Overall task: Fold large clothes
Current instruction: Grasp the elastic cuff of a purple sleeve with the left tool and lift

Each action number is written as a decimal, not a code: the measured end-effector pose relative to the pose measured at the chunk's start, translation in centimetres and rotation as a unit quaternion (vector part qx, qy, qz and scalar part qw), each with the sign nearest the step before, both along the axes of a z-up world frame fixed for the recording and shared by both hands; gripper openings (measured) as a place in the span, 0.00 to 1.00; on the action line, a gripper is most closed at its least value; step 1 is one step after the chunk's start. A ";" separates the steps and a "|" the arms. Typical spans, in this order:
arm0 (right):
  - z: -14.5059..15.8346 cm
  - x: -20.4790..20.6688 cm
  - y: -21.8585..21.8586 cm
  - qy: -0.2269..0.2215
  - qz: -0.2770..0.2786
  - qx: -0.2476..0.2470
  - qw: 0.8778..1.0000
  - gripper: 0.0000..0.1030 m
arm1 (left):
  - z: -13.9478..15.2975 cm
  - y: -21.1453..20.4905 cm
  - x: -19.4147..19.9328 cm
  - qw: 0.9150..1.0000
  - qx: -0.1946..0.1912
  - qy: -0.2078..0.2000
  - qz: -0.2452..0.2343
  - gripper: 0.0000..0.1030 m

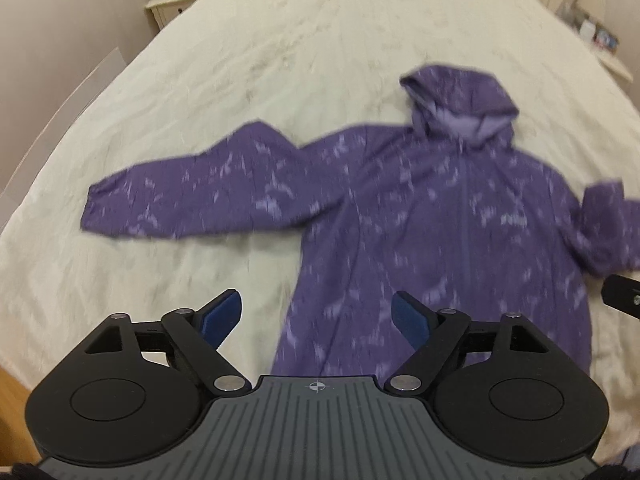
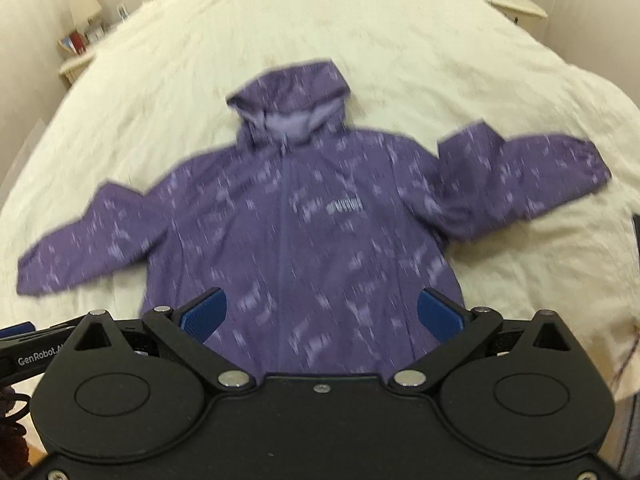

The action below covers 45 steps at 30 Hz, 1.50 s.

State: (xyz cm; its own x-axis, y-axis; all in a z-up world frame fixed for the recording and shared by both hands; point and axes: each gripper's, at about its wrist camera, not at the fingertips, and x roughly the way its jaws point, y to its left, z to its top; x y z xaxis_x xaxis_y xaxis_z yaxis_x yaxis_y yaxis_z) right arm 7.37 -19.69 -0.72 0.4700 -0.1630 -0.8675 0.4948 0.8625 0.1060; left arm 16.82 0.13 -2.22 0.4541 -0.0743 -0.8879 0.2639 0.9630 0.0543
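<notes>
Hovering with jaws spread and nothing between them, the left gripper (image 1: 318, 314) and right gripper (image 2: 322, 312) hung above the purple jacket (image 2: 304, 216), spread front-up on the cream bedspread (image 1: 280, 40). Folding seemingly hadn't begun; the outstretched sleeve (image 1: 180, 196) probably needed grasping first.

A hooded jacket (image 2: 304, 220) is lying flat and face up on a bed (image 2: 400, 40), its hood (image 2: 288, 100) pointing toward the headboard end and its sleeves spreading out to either side of the body. The right gripper (image 2: 320, 312) is hanging over the jacket's lower hem, jaws apart, with the left gripper (image 1: 318, 314) hovering beside it over the hem's left edge. Beyond the hood, one nightstand (image 2: 516, 4) is standing right of the bed and another (image 1: 172, 4) left of it.
</notes>
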 end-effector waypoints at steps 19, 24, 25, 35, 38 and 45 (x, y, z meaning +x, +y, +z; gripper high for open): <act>0.7 9.2 2.8 -0.144 0.027 -0.074 0.986 0.99 | -7.5 12.8 14.4 0.987 -0.104 -0.084 0.091 0.79; -0.9 11.0 3.1 -0.134 0.043 -0.058 0.988 0.99 | -10.7 18.1 17.9 0.981 -0.079 -0.082 0.156 0.79; -1.3 11.2 3.3 -0.127 0.047 -0.055 0.989 0.99 | -11.2 19.1 18.4 0.980 -0.070 -0.083 0.167 0.78; -4.6 14.1 3.4 -0.072 0.058 0.001 0.996 0.99 | -16.8 27.3 20.7 0.954 -0.058 -0.057 0.288 0.76; -5.6 14.8 3.7 -0.059 0.073 0.005 0.996 0.99 | -17.3 28.0 21.0 0.950 -0.085 -0.050 0.295 0.76; -7.2 14.7 3.8 -0.036 0.083 0.011 0.996 0.99 | -16.0 29.0 20.1 0.938 -0.147 -0.079 0.305 0.15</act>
State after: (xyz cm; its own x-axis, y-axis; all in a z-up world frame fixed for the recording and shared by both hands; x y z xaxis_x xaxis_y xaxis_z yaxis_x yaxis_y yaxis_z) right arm 22.08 -15.92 -7.87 0.5492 -0.0594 -0.8336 0.3360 0.9290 0.1552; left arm 36.89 29.13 -18.22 0.6168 0.0105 -0.7871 -0.3290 0.9118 -0.2457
